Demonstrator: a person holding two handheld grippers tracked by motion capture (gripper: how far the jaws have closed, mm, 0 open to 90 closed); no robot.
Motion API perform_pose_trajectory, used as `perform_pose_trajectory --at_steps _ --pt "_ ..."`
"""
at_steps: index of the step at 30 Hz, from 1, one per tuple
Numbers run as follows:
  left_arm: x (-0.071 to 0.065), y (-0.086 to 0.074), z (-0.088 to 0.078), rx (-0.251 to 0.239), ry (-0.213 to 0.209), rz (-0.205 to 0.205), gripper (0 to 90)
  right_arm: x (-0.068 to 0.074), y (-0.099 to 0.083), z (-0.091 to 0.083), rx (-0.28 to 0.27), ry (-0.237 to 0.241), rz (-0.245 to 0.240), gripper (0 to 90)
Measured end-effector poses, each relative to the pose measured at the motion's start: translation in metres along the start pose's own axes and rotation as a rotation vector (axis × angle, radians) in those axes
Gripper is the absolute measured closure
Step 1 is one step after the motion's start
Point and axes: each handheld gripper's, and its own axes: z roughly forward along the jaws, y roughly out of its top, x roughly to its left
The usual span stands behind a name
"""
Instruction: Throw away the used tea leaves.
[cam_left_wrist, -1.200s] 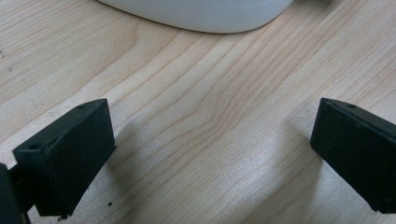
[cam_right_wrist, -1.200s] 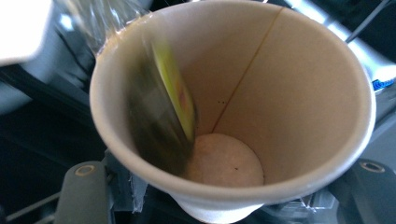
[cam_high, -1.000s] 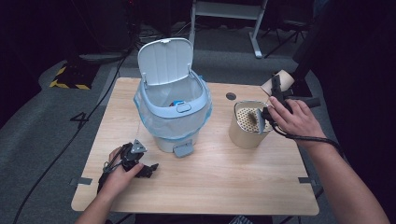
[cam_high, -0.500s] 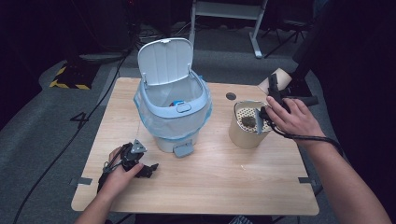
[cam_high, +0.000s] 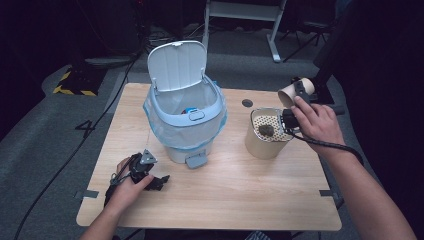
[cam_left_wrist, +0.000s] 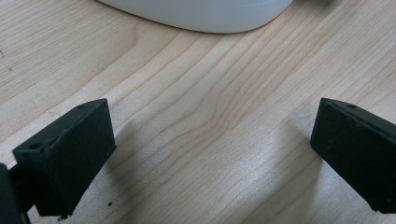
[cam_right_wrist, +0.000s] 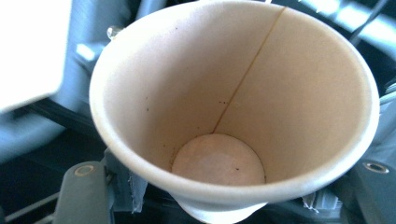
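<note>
My right gripper (cam_high: 298, 100) is raised over the table's right side and shut on a brown paper cup (cam_high: 295, 92). Its jaws have just been opening a little, with the cup still between them. In the right gripper view the paper cup (cam_right_wrist: 224, 107) is empty and I look straight into its mouth. Just below it stands a tan cylinder (cam_high: 261, 144) with a perforated insert, and a dark lump (cam_high: 266, 130) lies on that insert. My left gripper (cam_high: 161, 181) rests on the table at the front left, open (cam_left_wrist: 210, 154) with only bare wood between its jaws.
A pale blue pedal bin (cam_high: 186, 127) with a plastic liner stands mid-table with its lid (cam_high: 177, 65) up. Its white base (cam_left_wrist: 201, 14) is just ahead of my left gripper. The wooden table (cam_high: 240, 195) has a small round hole (cam_high: 247, 103) near the back.
The right hand shifted slightly and the cup tipped. A dark lump now lies on the cylinder's insert, where none showed a second ago. The left gripper stayed still.
</note>
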Motion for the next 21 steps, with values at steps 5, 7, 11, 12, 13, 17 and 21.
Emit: perform_pose_trajectory --at_steps 5,7,11,12,13,17,21 --pt "0.002 0.001 0.001 0.001 -0.012 0.007 0.0 -0.004 -0.015 0.004 -0.056 0.197 0.319 30.8" --pt "0.003 0.0 0.0 0.001 -0.014 0.015 0.1 -0.003 -0.02 0.006 -0.081 0.263 0.442 30.7" --pt "0.003 0.0 0.0 0.001 -0.023 0.019 0.1 -0.001 -0.033 0.01 -0.13 0.4 0.71 30.7" --pt "0.004 0.0 0.0 0.002 -0.024 0.021 0.1 0.0 -0.036 0.01 -0.141 0.425 0.75 30.7" --pt "0.004 0.0 0.0 0.003 -0.025 0.023 0.1 0.0 -0.039 0.011 -0.156 0.455 0.814 30.6" --pt "0.004 0.0 0.0 0.002 -0.026 0.022 0.1 0.007 -0.048 0.009 -0.247 0.558 1.033 30.3" --pt "0.004 0.0 0.0 0.002 -0.025 0.022 0.1 0.015 -0.056 0.009 -0.318 0.632 1.198 30.3"
